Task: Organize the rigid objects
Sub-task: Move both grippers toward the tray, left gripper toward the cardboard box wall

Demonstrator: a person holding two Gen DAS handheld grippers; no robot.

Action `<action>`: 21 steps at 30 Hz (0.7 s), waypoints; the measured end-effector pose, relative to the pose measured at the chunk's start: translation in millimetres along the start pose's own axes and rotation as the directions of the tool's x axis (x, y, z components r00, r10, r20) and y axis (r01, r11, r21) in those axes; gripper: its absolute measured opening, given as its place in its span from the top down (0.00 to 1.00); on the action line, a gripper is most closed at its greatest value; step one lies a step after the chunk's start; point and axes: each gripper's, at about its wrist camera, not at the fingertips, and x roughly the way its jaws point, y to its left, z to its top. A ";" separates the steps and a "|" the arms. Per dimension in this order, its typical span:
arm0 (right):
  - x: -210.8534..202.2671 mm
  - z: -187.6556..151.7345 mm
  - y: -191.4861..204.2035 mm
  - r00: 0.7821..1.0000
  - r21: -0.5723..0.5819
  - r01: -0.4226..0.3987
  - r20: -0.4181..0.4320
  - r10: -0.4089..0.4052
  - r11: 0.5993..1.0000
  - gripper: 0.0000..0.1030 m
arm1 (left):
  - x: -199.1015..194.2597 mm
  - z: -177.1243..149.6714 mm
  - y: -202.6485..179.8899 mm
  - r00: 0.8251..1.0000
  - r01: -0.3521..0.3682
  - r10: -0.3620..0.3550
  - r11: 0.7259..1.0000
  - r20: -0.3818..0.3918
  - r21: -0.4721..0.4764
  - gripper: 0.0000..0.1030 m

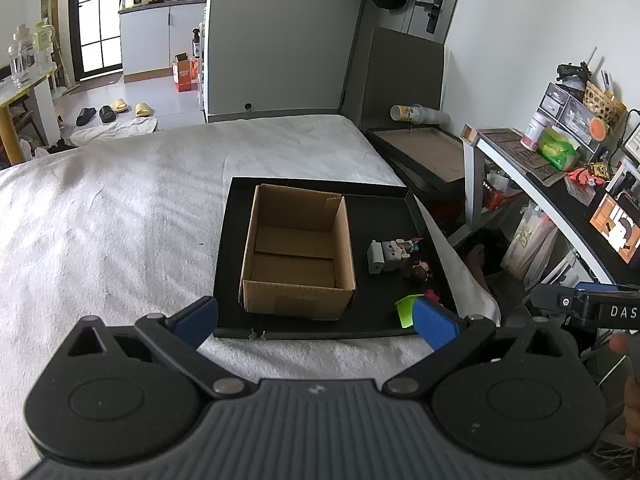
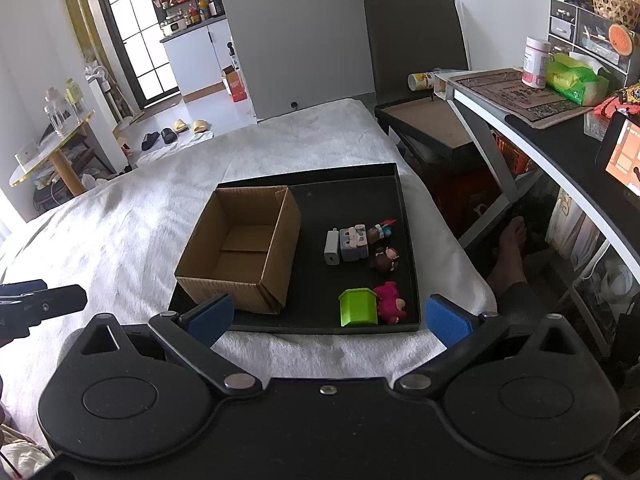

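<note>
Both of my grippers hover short of the black tray [image 2: 404, 216], jaws spread wide and holding nothing. My right gripper [image 2: 329, 320] is the nearer one to the green block [image 2: 357, 306], which stands upright dead ahead of its fingers at the tray's near edge, touching a pink figure [image 2: 390, 302]. My left gripper [image 1: 315, 320] faces the empty cardboard box [image 1: 298, 252]. Everything rests on a white bedcover [image 2: 160, 208] in a cluttered room.

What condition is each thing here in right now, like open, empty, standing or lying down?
Cardboard box: open, empty, upright.
Black tray: holding the box and toys.
Green block: lying loose.
White charger: lying loose.
Left tongs: open, empty.
Right tongs: open, empty.
</note>
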 end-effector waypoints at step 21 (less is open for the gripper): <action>-0.1 0.3 0.3 1.000 -0.040 -0.028 -0.004 0.028 0.999 0.00 | 2.3 -0.6 5.3 1.000 -0.009 0.009 1.000 -0.001 -0.016 0.00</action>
